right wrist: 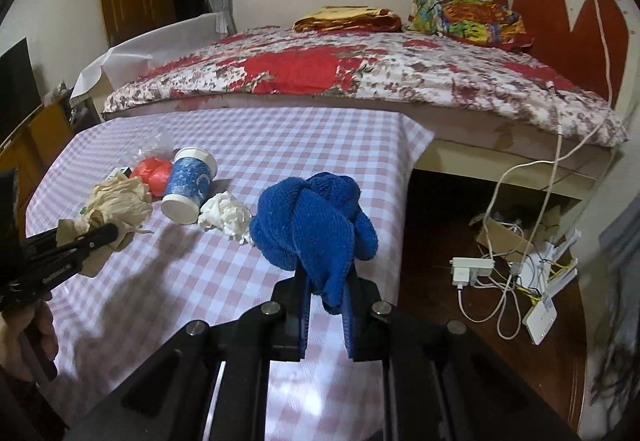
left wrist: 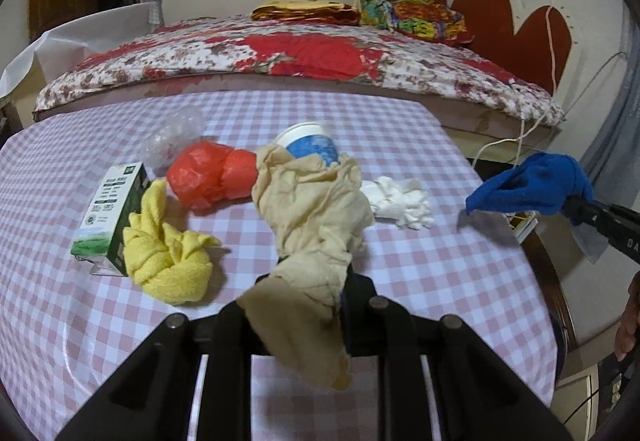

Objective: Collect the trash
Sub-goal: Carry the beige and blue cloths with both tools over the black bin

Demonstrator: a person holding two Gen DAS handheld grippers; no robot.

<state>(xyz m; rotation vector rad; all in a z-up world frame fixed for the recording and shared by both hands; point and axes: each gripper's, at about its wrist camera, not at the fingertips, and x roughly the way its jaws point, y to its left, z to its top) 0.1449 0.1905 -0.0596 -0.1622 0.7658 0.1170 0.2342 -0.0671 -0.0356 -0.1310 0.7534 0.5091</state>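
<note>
My left gripper [left wrist: 310, 281] is shut on a crumpled beige paper [left wrist: 316, 201] lifted above the checked table; the same paper [right wrist: 116, 205] shows at the left of the right wrist view. My right gripper [right wrist: 326, 281] is shut on a knotted blue cloth [right wrist: 316, 221], held over the table's right edge; this cloth [left wrist: 532, 185] is at the far right of the left wrist view. On the table lie a blue paper cup [right wrist: 188, 189] on its side, a white tissue wad [right wrist: 228, 215], a red plastic bag [left wrist: 212, 173], a yellow cloth [left wrist: 168, 253] and a green-white carton [left wrist: 112, 209].
A clear crumpled plastic bag [left wrist: 176, 137] lies behind the red bag. A bed with a floral cover [right wrist: 360, 69] stands just past the table [right wrist: 280, 137]. On the floor to the right lie a power strip [right wrist: 472, 269], cables and a white router [right wrist: 542, 317].
</note>
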